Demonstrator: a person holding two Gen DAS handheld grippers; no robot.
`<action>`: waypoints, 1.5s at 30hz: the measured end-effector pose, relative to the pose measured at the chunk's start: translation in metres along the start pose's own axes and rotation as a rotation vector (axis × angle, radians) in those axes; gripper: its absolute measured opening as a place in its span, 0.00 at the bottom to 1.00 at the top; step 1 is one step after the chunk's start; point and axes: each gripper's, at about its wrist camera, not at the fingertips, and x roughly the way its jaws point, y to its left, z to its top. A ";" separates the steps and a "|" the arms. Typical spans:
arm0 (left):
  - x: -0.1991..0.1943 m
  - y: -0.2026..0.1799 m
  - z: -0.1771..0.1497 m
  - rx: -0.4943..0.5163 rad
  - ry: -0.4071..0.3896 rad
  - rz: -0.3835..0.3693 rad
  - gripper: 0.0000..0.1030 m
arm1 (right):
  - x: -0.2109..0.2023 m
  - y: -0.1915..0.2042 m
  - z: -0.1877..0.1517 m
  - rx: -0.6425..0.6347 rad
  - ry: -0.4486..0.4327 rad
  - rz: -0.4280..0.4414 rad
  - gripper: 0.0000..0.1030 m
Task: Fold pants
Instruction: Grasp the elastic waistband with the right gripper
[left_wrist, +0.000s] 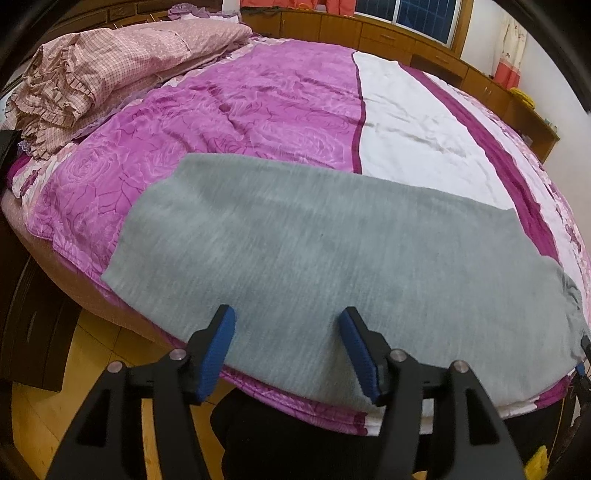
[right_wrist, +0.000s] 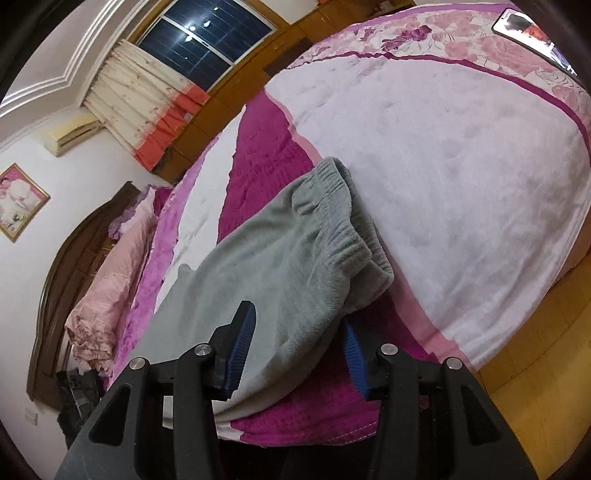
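Note:
Grey fleece pants (left_wrist: 314, 251) lie folded lengthwise and flat across the near part of the bed. My left gripper (left_wrist: 288, 314) hovers open over their near edge, and its blue pads (left_wrist: 218, 350) stand wide apart on either side of the cloth without pinching it. In the right wrist view the same pants (right_wrist: 258, 280) run away to the left, with the elastic waistband (right_wrist: 343, 221) bunched at the end. My right gripper (right_wrist: 297, 317) is open at the waistband corner. Slack cloth lies between its pads (right_wrist: 240, 347), which do not press on it.
The bed carries a purple, magenta and white blanket (left_wrist: 258, 110) (right_wrist: 461, 166). Pink checked bedding (left_wrist: 85, 74) is piled at the head end. Wooden cabinets (left_wrist: 406, 40) line the far wall. A phone (right_wrist: 528, 26) lies on the bed's far corner. Wooden floor (right_wrist: 546, 350) borders the bed.

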 end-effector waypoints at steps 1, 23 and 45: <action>0.000 0.000 0.000 0.000 0.000 0.000 0.62 | 0.003 -0.002 0.000 0.005 0.011 -0.012 0.39; 0.003 0.003 -0.001 -0.043 -0.010 -0.006 0.69 | 0.025 -0.037 0.007 0.167 0.004 -0.012 0.17; -0.002 0.000 -0.001 -0.020 -0.014 0.020 0.71 | 0.013 -0.016 0.014 0.116 -0.085 0.030 0.23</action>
